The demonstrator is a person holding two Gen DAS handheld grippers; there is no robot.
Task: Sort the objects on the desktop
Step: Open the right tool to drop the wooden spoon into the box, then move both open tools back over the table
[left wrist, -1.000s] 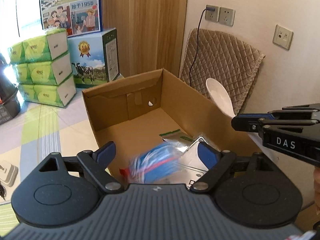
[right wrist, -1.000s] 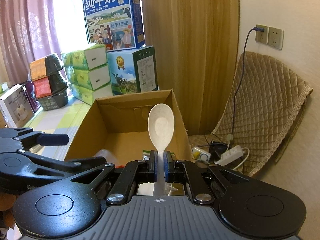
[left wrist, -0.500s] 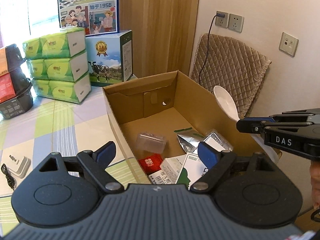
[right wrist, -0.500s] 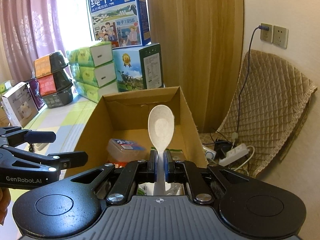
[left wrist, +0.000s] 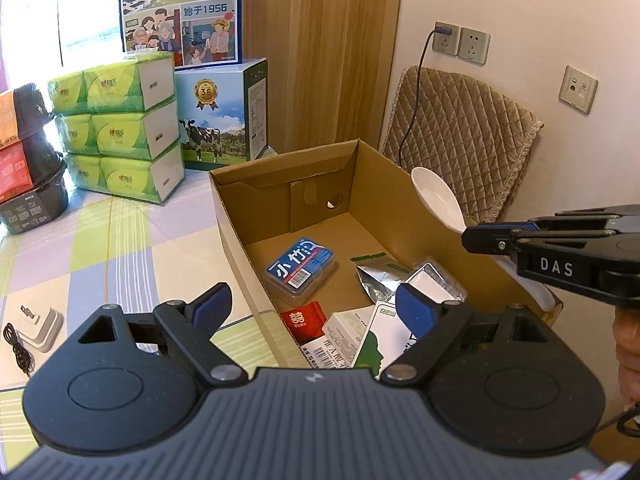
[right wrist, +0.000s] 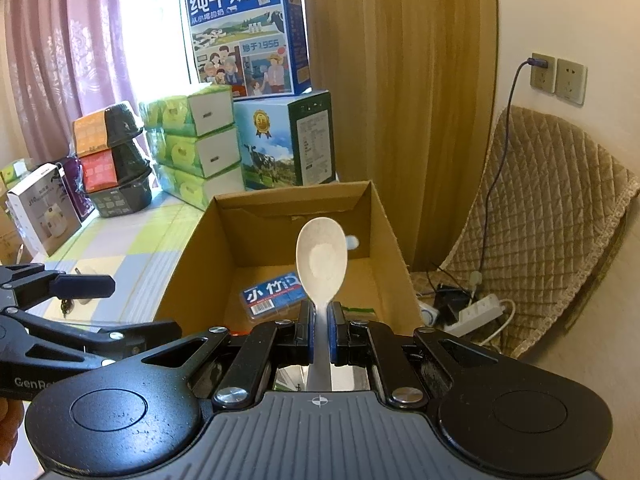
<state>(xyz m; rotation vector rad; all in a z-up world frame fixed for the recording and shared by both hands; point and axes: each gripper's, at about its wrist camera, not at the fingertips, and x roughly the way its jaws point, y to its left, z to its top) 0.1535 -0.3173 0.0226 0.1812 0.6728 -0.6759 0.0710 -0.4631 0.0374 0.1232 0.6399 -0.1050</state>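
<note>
1. Held wide apart with nothing between the blue pads: the black left gripper [left wrist: 310, 306], poised over the near edge of the open brown cardboard box [left wrist: 384, 184].
2. Clamped tight on the handle of the off-white plastic rice spoon [right wrist: 321, 258]: the black right gripper [right wrist: 320, 326], bowl of the spoon upright above the box's right-hand wall.
3. Lay jumbled at the near end of the box floor: a small red packet [left wrist: 303, 319], white printed cartons [left wrist: 352, 340] and a crinkled silver foil pouch [left wrist: 378, 278].
4. Rested flat further in, toward the middle of the box floor: a clear plastic case with a blue label [left wrist: 300, 270].
5. Sat on the checked tablecloth near the table's left edge: a white plug adapter [left wrist: 40, 326] beside a coiled black cable [left wrist: 18, 346].
6. Stood stacked at the table's far edge, beyond the box: green tissue packs [left wrist: 116, 128] and blue milk cartons [left wrist: 222, 112].
</note>
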